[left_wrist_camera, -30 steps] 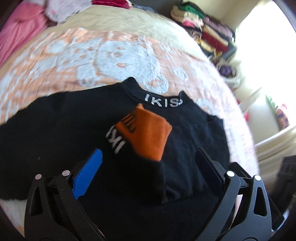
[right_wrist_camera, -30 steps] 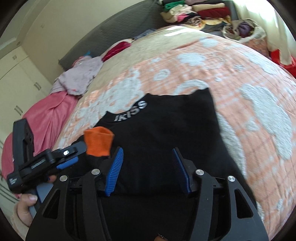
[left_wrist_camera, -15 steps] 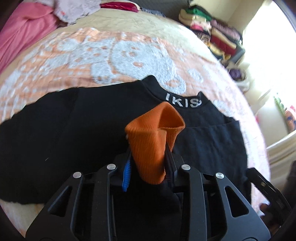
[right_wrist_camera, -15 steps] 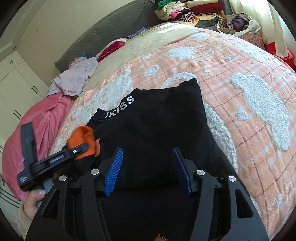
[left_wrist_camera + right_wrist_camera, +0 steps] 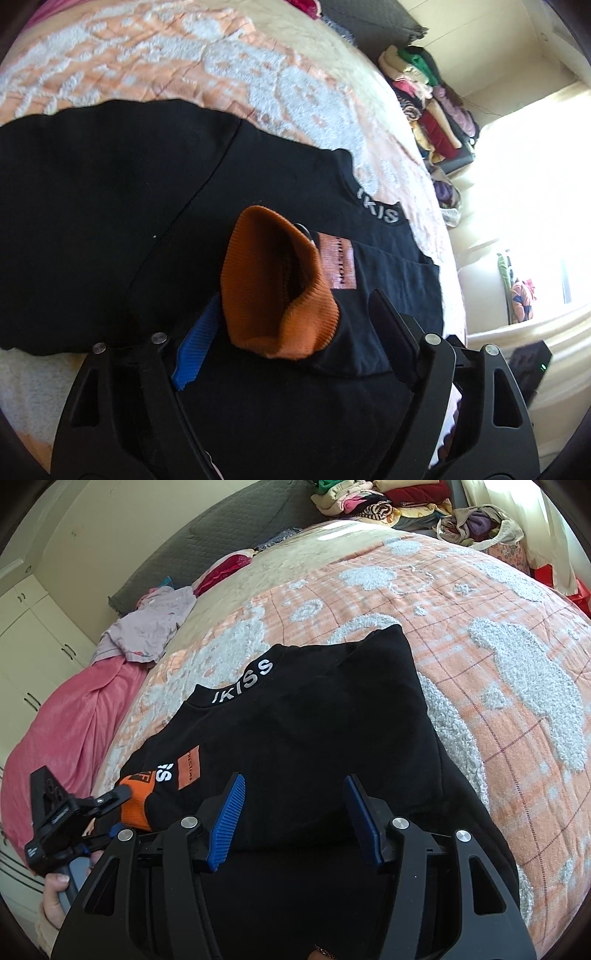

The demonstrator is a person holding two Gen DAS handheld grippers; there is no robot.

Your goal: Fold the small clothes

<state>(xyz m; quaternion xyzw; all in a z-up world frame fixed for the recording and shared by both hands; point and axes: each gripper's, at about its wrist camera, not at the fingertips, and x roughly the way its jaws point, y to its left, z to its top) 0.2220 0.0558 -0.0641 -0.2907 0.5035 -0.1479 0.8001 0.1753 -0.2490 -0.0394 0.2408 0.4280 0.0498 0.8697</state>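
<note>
A black sweater (image 5: 110,184) (image 5: 314,720) lies flat on the bed, its collar lettered IKISS (image 5: 242,681) pointing away. One sleeve is folded in across the body and ends in an orange cuff (image 5: 258,288) (image 5: 136,805), beside an orange patch (image 5: 337,264). My left gripper (image 5: 295,299) (image 5: 123,810) has its jaws opening around the cuff. The blue pad is beside the cuff and the other finger stands clear of it. My right gripper (image 5: 294,777) hovers open over the sweater's lower body, gripping nothing.
An orange and white bedspread (image 5: 498,664) covers the bed. A pink blanket (image 5: 66,720) and a lilac garment (image 5: 151,627) lie at the far left. Folded clothes (image 5: 424,92) are stacked beyond the bed, next to a bag (image 5: 480,524). A hand (image 5: 51,915) holds the left gripper.
The left gripper shut on the orange cuff, carried it toward the sweater's left side while rolling, and its jaws have since parted. The right gripper stayed put.
</note>
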